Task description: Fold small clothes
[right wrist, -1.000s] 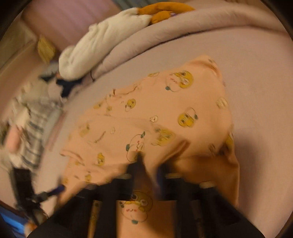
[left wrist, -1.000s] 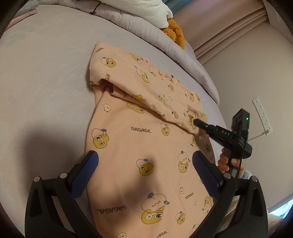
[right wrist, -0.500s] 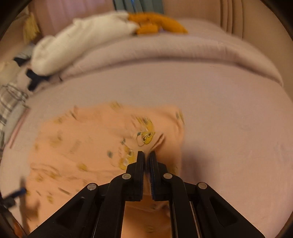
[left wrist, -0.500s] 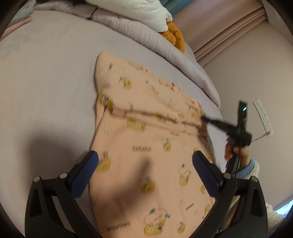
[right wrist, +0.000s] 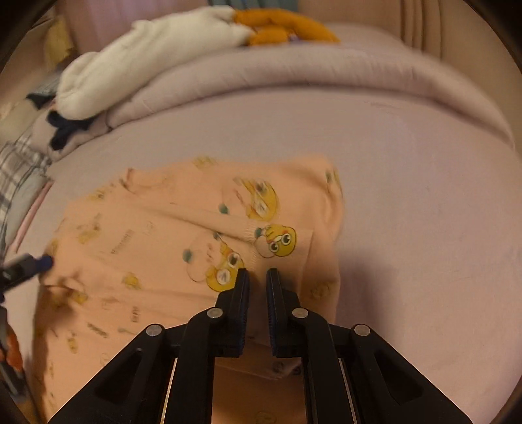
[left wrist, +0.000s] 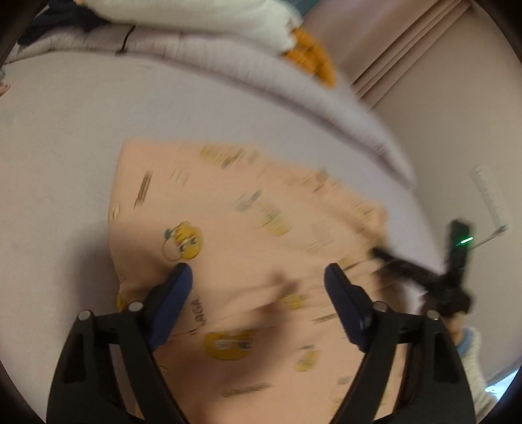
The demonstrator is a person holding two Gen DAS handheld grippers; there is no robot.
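A small peach garment (left wrist: 248, 248) with yellow cartoon prints lies flat on the lilac bed (left wrist: 65, 163). It also shows in the right wrist view (right wrist: 169, 248). My left gripper (left wrist: 257, 277) is open, its blue pads just above the cloth near its left edge. My right gripper (right wrist: 257, 277) has its jaws slightly apart over the folded sleeve edge, with nothing between them. The right gripper shows blurred in the left wrist view (left wrist: 421, 277) at the garment's right edge. The left gripper's tip shows in the right wrist view (right wrist: 29, 264) at the far left.
A rolled lilac quilt (right wrist: 293, 75) runs along the back of the bed, with a white pillow (right wrist: 140, 55) and an orange plush toy (right wrist: 280, 26) on it. Plaid cloth (right wrist: 16, 169) lies at the left. A wall socket strip (left wrist: 489, 195) is on the right wall.
The right gripper carried the sleeve across, laid it on the garment, and its jaws have parted off it. The left gripper has moved forward and lower over the cloth, narrowing a little.
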